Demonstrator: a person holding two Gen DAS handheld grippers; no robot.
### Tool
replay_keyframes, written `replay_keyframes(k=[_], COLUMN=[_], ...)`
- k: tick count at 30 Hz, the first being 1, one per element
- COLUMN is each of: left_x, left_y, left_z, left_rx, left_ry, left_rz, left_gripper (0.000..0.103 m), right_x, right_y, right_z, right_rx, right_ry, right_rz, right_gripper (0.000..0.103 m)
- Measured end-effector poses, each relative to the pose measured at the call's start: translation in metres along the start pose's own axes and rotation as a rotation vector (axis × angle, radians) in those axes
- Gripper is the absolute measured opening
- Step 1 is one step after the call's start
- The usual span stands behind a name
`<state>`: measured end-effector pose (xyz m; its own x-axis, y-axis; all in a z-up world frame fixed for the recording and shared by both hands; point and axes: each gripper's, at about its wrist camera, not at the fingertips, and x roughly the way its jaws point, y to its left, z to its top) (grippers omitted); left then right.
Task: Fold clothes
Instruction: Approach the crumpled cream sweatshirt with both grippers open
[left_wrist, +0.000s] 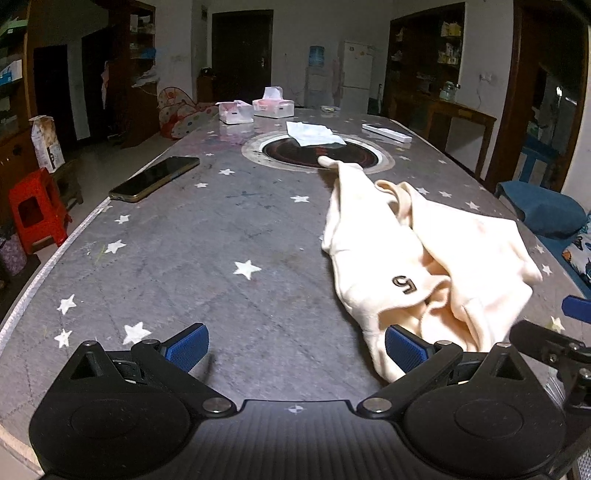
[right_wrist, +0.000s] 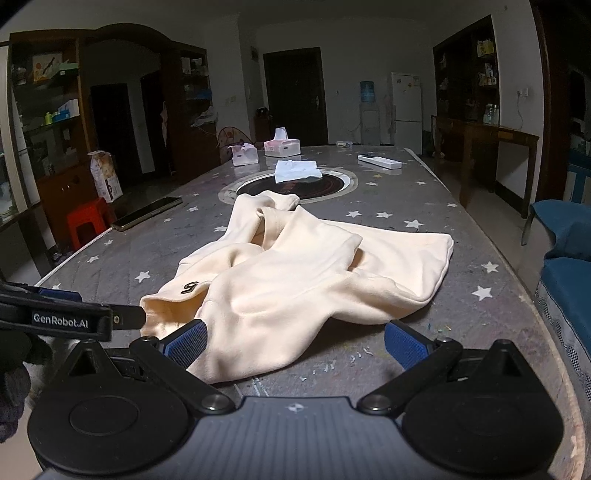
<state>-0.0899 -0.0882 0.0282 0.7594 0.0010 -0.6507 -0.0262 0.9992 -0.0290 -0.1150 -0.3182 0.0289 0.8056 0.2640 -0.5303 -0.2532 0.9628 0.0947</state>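
Observation:
A cream sweatshirt (left_wrist: 443, 258) with a small dark logo lies crumpled on the grey star-patterned table (left_wrist: 221, 240). It also shows in the right wrist view (right_wrist: 295, 280). My left gripper (left_wrist: 295, 350) is open and empty, low over the table, with the garment's near hem beside its right finger. My right gripper (right_wrist: 293, 343) is open, low over the garment's near edge, with the cloth lying between its fingers. The left gripper's finger (right_wrist: 74, 317) shows at the left of the right wrist view, next to the garment's edge.
A phone (left_wrist: 155, 179) lies at the table's left edge. A round inset burner (left_wrist: 317, 151) with a white cloth (left_wrist: 314, 133) on it sits mid-table. Two tissue boxes (left_wrist: 273, 103) and a remote (left_wrist: 386, 132) are at the far end. A red stool (left_wrist: 37, 210) stands left, a blue sofa (right_wrist: 569, 266) right.

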Motion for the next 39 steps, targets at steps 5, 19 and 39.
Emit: replay_keyframes(k=[5, 19, 39], left_x=[-0.001, -0.004, -0.018], left_y=[-0.005, -0.011, -0.026], left_z=[-0.002, -0.005, -0.011], left_rx=[0.015, 0.022, 0.059], left_ry=[0.006, 0.011, 0.008], left_rz=[-0.003, -0.011, -0.036], left_gripper=[0.103, 0.103, 0.103], right_x=[-0.001, -0.003, -0.021], right_y=[0.000, 0.004, 0.005], right_z=[0.000, -0.001, -0.005], right_rx=[0.000, -0.003, 0.014], right_ry=[0.005, 0.015, 0.002], right_rz=[0.003, -0.005, -0.021], right_gripper=[0.103, 0.103, 0.103])
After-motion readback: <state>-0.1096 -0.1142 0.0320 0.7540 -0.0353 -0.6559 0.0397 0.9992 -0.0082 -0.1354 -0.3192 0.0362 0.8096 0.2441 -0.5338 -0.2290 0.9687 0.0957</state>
